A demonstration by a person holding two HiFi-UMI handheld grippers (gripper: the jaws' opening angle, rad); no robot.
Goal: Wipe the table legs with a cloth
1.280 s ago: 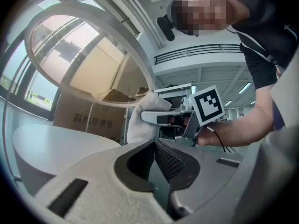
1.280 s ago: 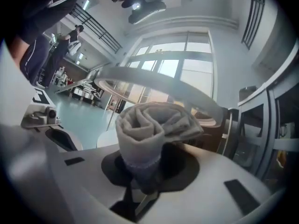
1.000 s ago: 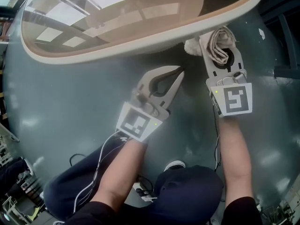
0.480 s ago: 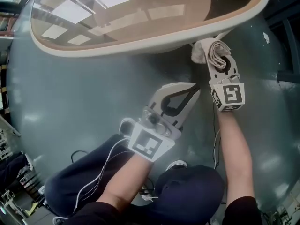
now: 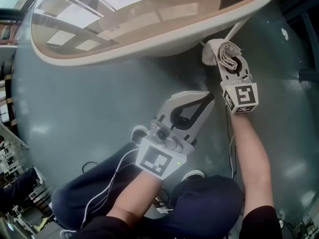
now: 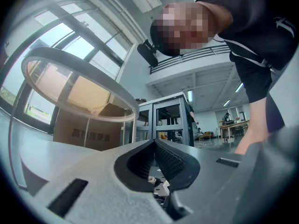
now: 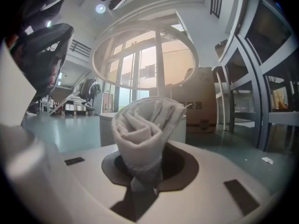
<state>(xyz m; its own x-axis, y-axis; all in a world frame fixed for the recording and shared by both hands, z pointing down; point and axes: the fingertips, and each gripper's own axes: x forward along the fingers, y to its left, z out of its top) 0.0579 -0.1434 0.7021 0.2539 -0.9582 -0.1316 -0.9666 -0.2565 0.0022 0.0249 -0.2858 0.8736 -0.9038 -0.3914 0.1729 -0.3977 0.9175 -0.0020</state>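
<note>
A round glass-topped table with a cream rim fills the top of the head view. One thin white table leg slants down from the rim. My right gripper is shut on a bunched white cloth, held just below that leg's lower end; I cannot tell if it touches. In the right gripper view the cloth stands rolled between the jaws, with a leg behind it. My left gripper hangs over the floor with its jaws shut and nothing in them.
The floor is glossy grey-green. A cardboard box and a dark metal rack stand beyond the table. A cable trails by the person's knees. Another metal frame shows in the left gripper view.
My left gripper has moved down and right, nearer the person. The right gripper keeps the cloth at the table's rim and has shifted slightly toward the leg.
</note>
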